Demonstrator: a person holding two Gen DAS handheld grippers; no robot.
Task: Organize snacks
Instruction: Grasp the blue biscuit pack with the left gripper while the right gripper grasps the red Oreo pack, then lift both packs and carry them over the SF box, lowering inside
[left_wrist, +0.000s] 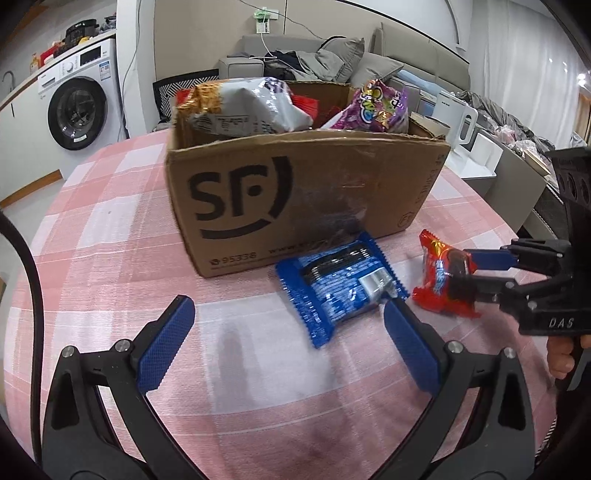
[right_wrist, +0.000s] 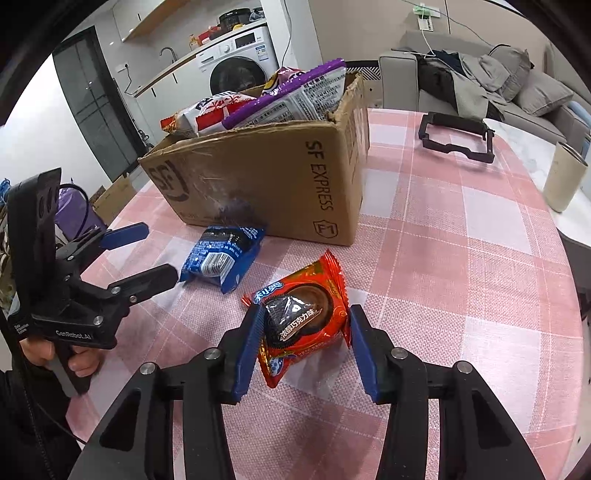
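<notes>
A red cookie packet (right_wrist: 303, 317) sits between the blue pads of my right gripper (right_wrist: 304, 321), which press on both its sides; its lower edge still rests on the cloth. From the left wrist view the same right gripper (left_wrist: 460, 273) clamps the red packet (left_wrist: 439, 280). A blue cookie packet (left_wrist: 340, 284) lies flat in front of the SF cardboard box (left_wrist: 306, 192). My left gripper (left_wrist: 288, 308) stands wide open just short of it, its right pad by the packet's corner. The box (right_wrist: 266, 177) holds several snack bags (left_wrist: 251, 107).
The table wears a pink checked cloth (right_wrist: 461, 258). A black frame-like part (right_wrist: 458, 136) and a beige cup (right_wrist: 563, 177) stand at the far right. A washing machine (left_wrist: 77, 107) and a sofa (left_wrist: 332, 62) lie beyond the table. A hand (right_wrist: 74, 362) holds the left gripper's handle.
</notes>
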